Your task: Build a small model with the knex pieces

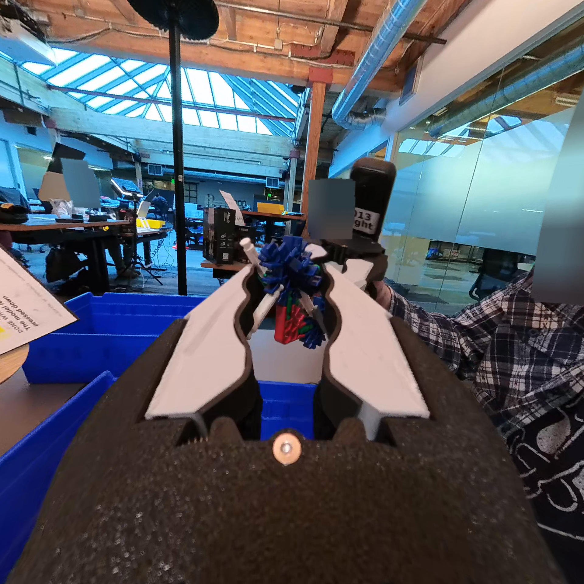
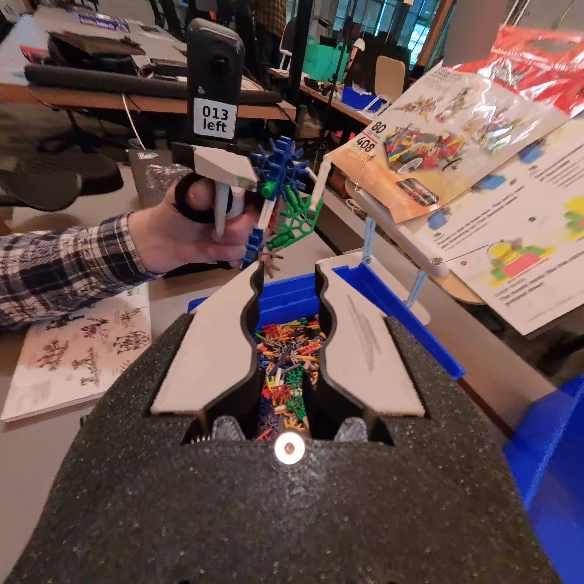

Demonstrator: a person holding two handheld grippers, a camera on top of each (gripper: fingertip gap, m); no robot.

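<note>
Left gripper [image 1: 289,284]: jaws narrowed, clamped on toy model [image 1: 292,290] of blue, green, red, white pieces, frame centre. Right gripper [image 2: 289,271]: jaws part open, empty, left tip just beside model, above blue bin [image 2: 395,303] of loose pieces [image 2: 287,363].

Opposed wrist cameras, shared toy model [image 1: 292,294]

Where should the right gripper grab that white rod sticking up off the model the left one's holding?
Judging from the right wrist view, take the white rod near its free upper end, coming from the right. That end is bare, while its lower end plugs into the green connector. The left gripper crowds the model's other side.
</note>
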